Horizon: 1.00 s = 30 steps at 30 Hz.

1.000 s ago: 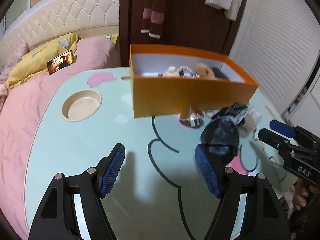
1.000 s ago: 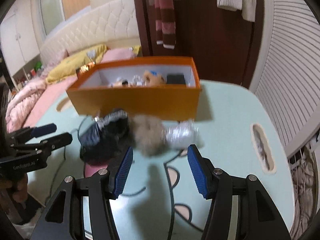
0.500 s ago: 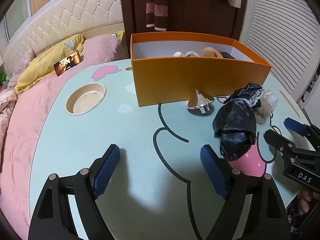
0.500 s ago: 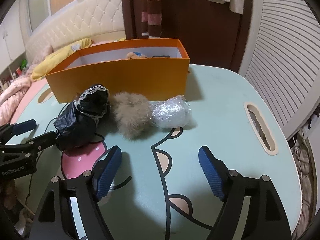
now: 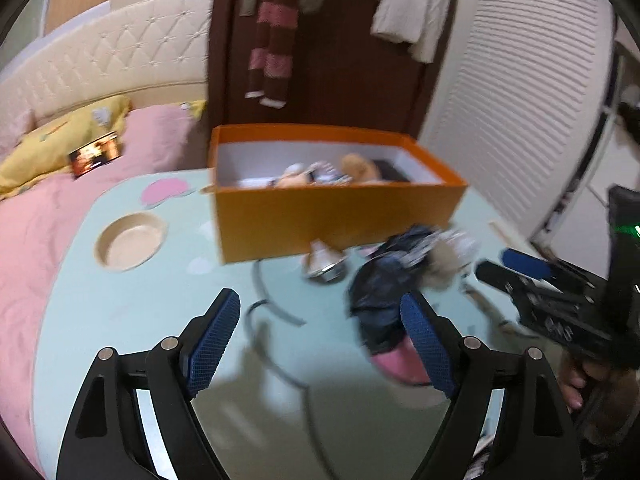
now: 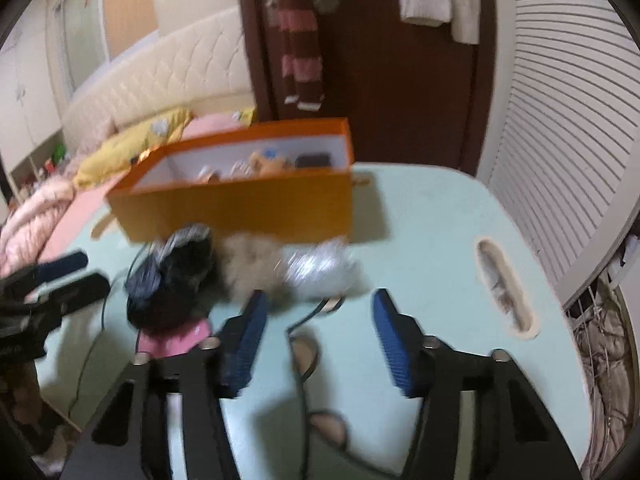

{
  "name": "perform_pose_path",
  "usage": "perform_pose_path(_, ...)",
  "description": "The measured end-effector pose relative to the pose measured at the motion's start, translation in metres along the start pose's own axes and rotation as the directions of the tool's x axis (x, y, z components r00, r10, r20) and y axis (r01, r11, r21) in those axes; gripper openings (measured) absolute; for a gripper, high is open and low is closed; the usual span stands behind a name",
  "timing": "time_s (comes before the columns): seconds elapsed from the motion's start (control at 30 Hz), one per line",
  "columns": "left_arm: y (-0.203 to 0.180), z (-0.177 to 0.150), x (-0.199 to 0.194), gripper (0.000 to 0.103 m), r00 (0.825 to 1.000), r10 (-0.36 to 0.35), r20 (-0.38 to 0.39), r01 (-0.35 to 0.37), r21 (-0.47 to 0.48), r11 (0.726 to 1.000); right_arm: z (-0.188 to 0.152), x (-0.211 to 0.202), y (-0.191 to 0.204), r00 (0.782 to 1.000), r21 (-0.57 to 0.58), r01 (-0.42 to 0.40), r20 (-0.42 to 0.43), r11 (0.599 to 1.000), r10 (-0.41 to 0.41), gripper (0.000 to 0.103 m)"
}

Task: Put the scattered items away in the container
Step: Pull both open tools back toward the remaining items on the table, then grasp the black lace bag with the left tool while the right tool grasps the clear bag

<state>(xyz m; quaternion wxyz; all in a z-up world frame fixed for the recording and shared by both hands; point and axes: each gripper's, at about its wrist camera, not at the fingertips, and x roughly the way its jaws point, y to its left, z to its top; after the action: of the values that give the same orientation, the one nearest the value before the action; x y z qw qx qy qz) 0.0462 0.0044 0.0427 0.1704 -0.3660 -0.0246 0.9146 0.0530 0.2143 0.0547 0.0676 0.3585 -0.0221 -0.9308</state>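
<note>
An orange box (image 5: 336, 216) (image 6: 240, 208) stands on the pale green table and holds several small items. In front of it lie a black lacy bundle (image 5: 380, 300) (image 6: 172, 280), a tan fur ball (image 5: 440, 264) (image 6: 250, 264), a clear plastic wad (image 6: 320, 270) and a silver cone-shaped item (image 5: 324, 266). My left gripper (image 5: 320, 344) is open and empty, its right finger just in front of the black bundle. My right gripper (image 6: 318, 336) is open and empty, just short of the fur ball and plastic wad. It also shows in the left wrist view (image 5: 516, 266).
The table (image 5: 120, 304) has a round cup recess (image 5: 130, 240) at left and a slot handle (image 6: 504, 288) at right. A pink bed with a yellow pillow (image 5: 60, 144) lies beyond the left edge. A dark door and louvred wardrobe stand behind.
Both grippers have risen and moved forward toward the items; the views are now motion-blurred and look down into the box. Both stay open.
</note>
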Motion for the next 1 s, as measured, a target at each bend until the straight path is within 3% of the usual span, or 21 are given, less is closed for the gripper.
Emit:
perform_pose_path(0.13, -0.017, 0.013, 0.007, 0.083, 0.999, -0.047, 0.013, 0.046, 0.043, 0.998, 0.019, 0.003, -0.013, 1.0, 0.037, -0.004, 0.016, 0.999, 0.003, 0.049)
perform_pose_path(0.3, -0.037, 0.021, 0.031, 0.081, 1.0, -0.028, -0.011, 0.029, 0.101, 0.994, 0.03, 0.019, -0.017, 0.999, 0.085, -0.039, -0.032, 0.996, 0.042, 0.049)
perform_pose_path(0.43, -0.04, 0.02, 0.049, 0.044, 0.995, -0.039, -0.092, 0.047, 0.091, 0.995, 0.028, 0.029, -0.012, 0.996, 0.087, -0.059, -0.065, 0.994, 0.065, 0.049)
perform_pose_path(0.6, -0.035, 0.011, 0.053, 0.043, 0.993, -0.033, -0.114, 0.043, 0.086, 0.995, 0.019, 0.046, -0.006, 0.99, 0.064, -0.052, -0.129, 0.997, 0.06, 0.048)
perform_pose_path(0.63, -0.034, 0.009, 0.05, 0.038, 0.993, -0.041, -0.111, 0.051, 0.087, 0.995, 0.017, 0.048, -0.005, 0.989, 0.06, -0.045, -0.141, 0.997, 0.053, 0.034)
perform_pose_path(0.67, -0.033, 0.007, 0.047, 0.036, 0.993, -0.053, -0.108, 0.063, 0.088, 0.994, 0.015, 0.051, -0.004, 0.987, 0.05, -0.039, -0.155, 0.998, 0.046, 0.028)
perform_pose_path(0.8, -0.026, -0.002, 0.03, 0.033, 0.99, -0.114, -0.085, 0.121, 0.081, 0.989, 0.01, 0.047, -0.006, 0.987, 0.055, -0.056, -0.145, 0.997, 0.064, 0.027)
perform_pose_path(0.9, -0.013, -0.007, 0.0, 0.033, 0.987, -0.158, -0.023, 0.159, 0.058, 0.986, 0.01, 0.035, -0.011, 0.993, 0.062, -0.051, -0.106, 0.997, 0.057, 0.026)
perform_pose_path(1.0, -0.003, -0.006, -0.017, 0.033, 0.991, -0.133, -0.012, 0.133, 0.054, 0.99, 0.014, 0.024, -0.012, 0.996, 0.061, -0.049, -0.07, 0.997, 0.053, 0.026)
